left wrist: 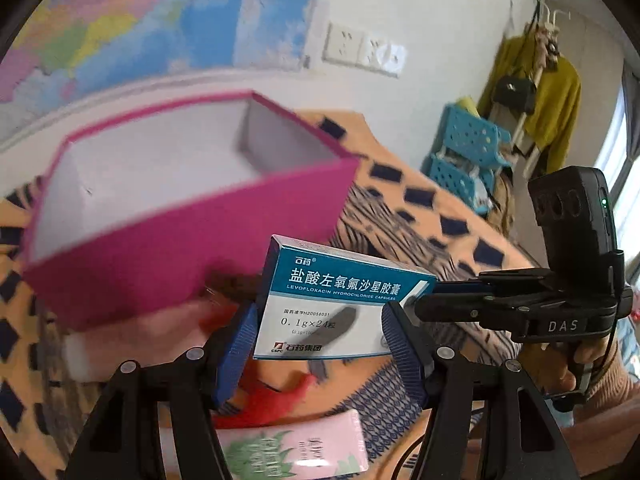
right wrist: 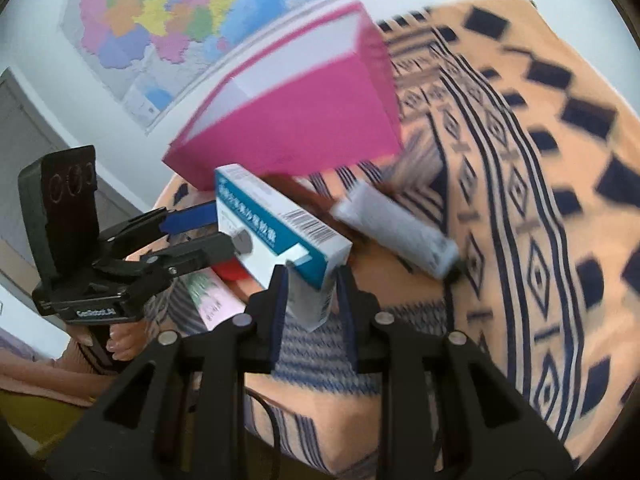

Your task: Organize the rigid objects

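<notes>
A blue-and-white medicine box (left wrist: 332,304) is held above the patterned table. My left gripper (left wrist: 320,340) has its blue pads on the box's two long sides. My right gripper (right wrist: 312,296) is shut on the box's (right wrist: 280,232) right end. In the left wrist view the right gripper (left wrist: 416,300) comes in from the right and touches the box. In the right wrist view the left gripper (right wrist: 208,228) clamps the box's far end. An open pink box (left wrist: 176,208), empty with white inside, stands just behind; it also shows in the right wrist view (right wrist: 296,120).
A pink tube (left wrist: 296,452) and a red item (left wrist: 276,400) lie under the grippers. A white tube (right wrist: 396,232) and a brush-like item (right wrist: 416,160) lie by the pink box. The orange patterned cloth (right wrist: 520,200) covers the table. A blue rack (left wrist: 468,156) stands beyond.
</notes>
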{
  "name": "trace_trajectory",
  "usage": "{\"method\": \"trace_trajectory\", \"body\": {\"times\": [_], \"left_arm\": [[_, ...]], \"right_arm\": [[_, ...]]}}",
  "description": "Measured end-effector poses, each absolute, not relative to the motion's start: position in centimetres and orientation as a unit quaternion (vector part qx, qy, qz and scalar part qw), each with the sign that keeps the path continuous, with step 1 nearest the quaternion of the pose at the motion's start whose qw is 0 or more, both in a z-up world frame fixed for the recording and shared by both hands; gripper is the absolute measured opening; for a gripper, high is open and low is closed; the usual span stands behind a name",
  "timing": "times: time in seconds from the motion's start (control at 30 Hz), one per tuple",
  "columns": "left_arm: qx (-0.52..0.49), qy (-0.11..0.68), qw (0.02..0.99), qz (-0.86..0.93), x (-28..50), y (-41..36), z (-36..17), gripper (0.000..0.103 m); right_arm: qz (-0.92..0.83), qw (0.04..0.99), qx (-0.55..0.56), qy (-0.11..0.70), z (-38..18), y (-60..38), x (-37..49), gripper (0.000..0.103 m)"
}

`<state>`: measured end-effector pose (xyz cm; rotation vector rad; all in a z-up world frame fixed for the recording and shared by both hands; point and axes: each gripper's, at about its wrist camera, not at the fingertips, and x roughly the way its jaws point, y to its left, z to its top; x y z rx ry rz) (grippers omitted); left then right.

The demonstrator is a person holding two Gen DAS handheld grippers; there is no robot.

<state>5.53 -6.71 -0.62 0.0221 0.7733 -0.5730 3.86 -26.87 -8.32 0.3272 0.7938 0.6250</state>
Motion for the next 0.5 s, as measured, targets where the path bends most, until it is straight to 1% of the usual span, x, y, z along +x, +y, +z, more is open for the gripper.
{"method": "trace_trajectory", "body": {"times": [0.23, 0.5], "left_arm": [[0.003, 0.328, 0.916, -0.230, 6.6, -3.3, 3.5, 0.065], [-0.033, 0.319, 0.930, -0.181, 10.1, 0.3, 4.9, 0.065]], "right_arm": [[0.341, 0.874, 0.112, 0.328, -3.4, -24.1, 6.0, 0.028], [0.367, 0.879, 0.073, 0.295, 0.9, -20.0, 10.4, 0.028]]}}
